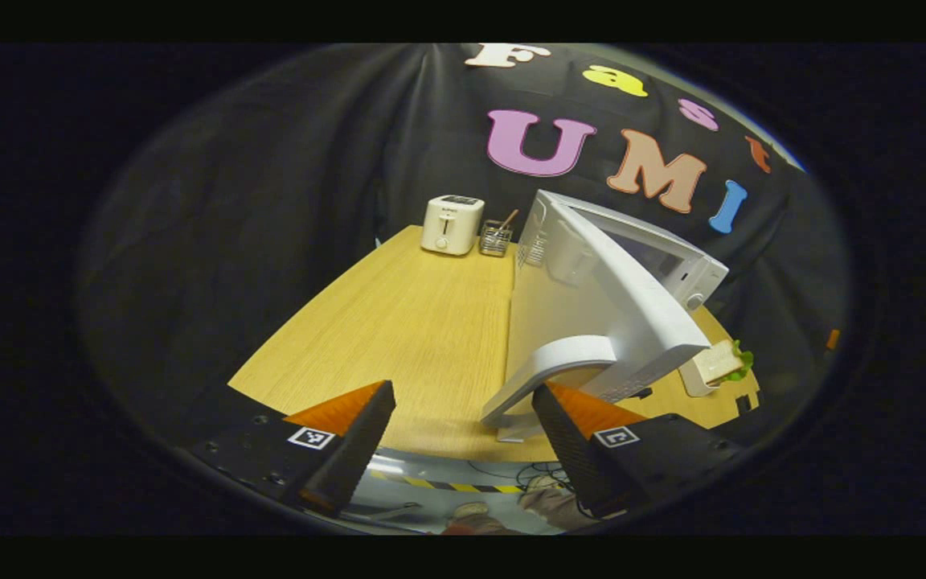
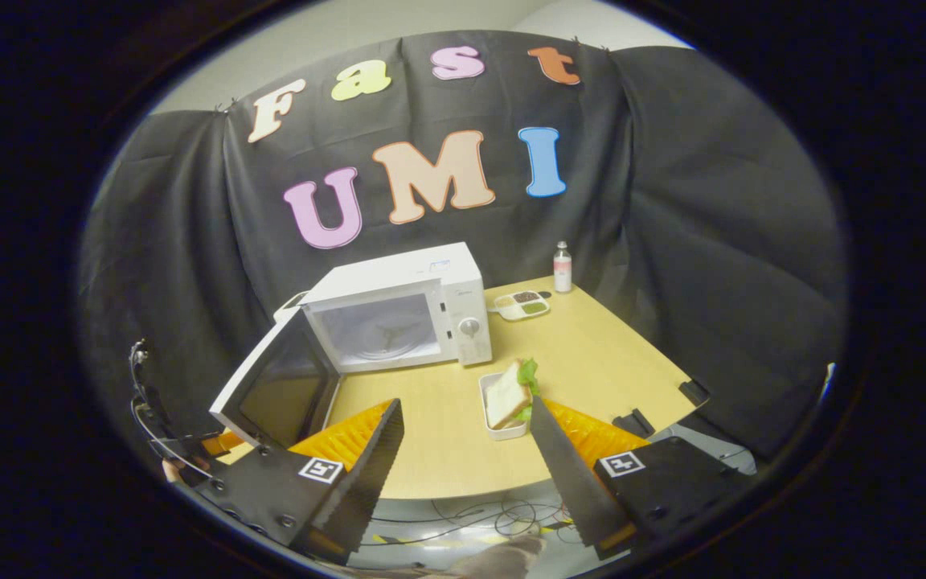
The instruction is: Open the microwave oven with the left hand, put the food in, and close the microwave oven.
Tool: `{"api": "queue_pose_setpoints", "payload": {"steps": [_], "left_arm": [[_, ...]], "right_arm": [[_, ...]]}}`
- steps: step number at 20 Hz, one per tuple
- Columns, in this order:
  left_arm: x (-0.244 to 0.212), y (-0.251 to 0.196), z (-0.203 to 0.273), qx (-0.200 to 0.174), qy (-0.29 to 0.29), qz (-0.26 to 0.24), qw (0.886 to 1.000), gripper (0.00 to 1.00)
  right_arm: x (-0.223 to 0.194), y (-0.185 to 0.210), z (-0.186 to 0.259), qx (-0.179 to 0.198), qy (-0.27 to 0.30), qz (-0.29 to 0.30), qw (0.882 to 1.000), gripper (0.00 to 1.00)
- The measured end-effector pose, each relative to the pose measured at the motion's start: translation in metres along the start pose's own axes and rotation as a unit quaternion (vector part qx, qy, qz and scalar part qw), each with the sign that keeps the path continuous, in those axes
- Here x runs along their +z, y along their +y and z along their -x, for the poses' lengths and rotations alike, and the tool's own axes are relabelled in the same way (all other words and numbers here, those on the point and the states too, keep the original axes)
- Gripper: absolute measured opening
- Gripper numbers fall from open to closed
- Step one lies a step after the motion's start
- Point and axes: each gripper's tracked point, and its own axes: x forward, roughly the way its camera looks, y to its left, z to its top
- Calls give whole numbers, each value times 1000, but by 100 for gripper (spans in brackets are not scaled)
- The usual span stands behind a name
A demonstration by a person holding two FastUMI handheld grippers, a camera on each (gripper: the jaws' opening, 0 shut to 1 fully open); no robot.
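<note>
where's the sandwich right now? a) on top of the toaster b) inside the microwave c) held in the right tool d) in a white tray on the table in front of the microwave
d: the sandwich lies in a white tray on the table, in front of the microwave, whose door stands open; the right tool is open and holds nothing.

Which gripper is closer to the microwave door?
Left. The left gripper sits right at the door handle, open. The right gripper hangs back off the table edge, open, facing the sandwich.
</note>
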Motion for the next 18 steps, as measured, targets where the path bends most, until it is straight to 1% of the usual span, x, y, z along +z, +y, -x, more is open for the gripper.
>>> {"api": "queue_pose_setpoints", "payload": {"steps": [4, 5, 6, 7, 10, 12, 14, 16, 18], "left_arm": [[11, 28, 18, 67, -9, 10, 998, 100], [18, 35, 25, 81, -16, 11, 997, 96], [23, 41, 29, 99, -24, 12, 995, 96], [32, 49, 34, 117, -32, 11, 993, 96], [51, 57, 48, 165, -48, -9, 985, 96], [69, 49, 56, 182, -72, -11, 981, 96], [76, 40, 55, 192, -83, -1, 978, 95], [78, 30, 55, 200, -88, 13, 976, 96], [78, 24, 52, 212, -91, 28, 973, 95]], "right_arm": [[-5, -13, -30, -8, 30, -9, 999, 92], [-7, -17, -39, -7, 41, -12, 999, 92], [-7, -21, -49, -5, 52, -17, 998, 92], [-8, -24, -60, -2, 62, -24, 998, 99], [-14, -40, -98, 12, 102, -41, 994, 99], [-25, -52, -128, 22, 143, -54, 988, 99], [-45, -68, -156, 20, 191, -49, 980, 100], [-64, -84, -174, 22, 236, -41, 971, 100], [-80, -91, -192, 29, 275, -54, 959, 100]]}}
